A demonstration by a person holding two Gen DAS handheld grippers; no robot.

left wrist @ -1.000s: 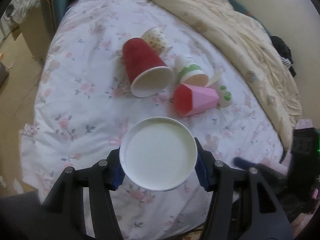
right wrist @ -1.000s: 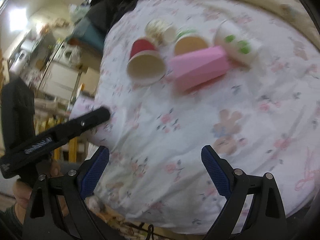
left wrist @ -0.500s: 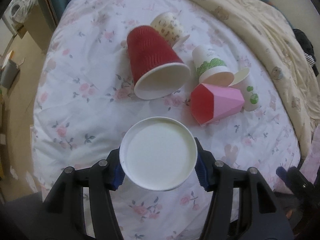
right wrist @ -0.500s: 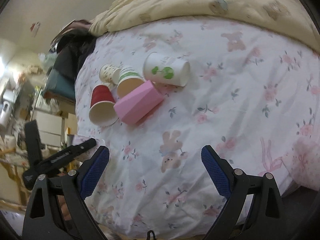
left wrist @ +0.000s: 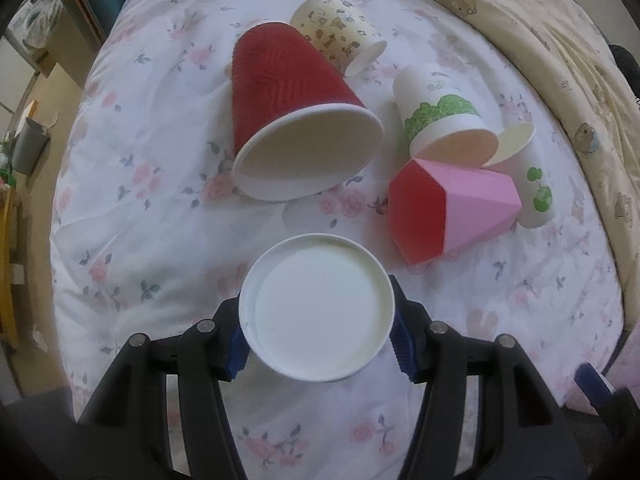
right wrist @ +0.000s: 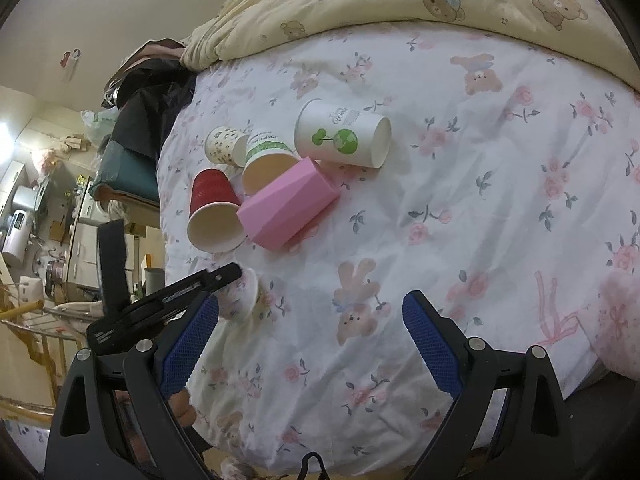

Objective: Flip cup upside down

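Note:
My left gripper (left wrist: 318, 338) is shut on a white paper cup (left wrist: 316, 306), whose flat bottom faces the camera, low over the floral bedsheet (left wrist: 152, 208). In the right wrist view the same cup (right wrist: 240, 294) shows floral-printed sides beside the left gripper's black body (right wrist: 160, 300). My right gripper (right wrist: 310, 344) is open and empty above the sheet (right wrist: 500, 200), to the right of the cup.
Several cups lie on their sides beyond the held cup: a red ribbed one (left wrist: 288, 108), a bear-print one (left wrist: 340, 32), a green-leaf one (left wrist: 440, 116), a pink faceted one (left wrist: 456, 208) and a white one with a globe print (right wrist: 344, 140). A cream quilt (left wrist: 540, 40) bounds the right and far side.
My left gripper has moved forward and lower towards the lying cups, still holding the white cup. My right gripper has shifted, and the left gripper and cup now show nearer its left finger.

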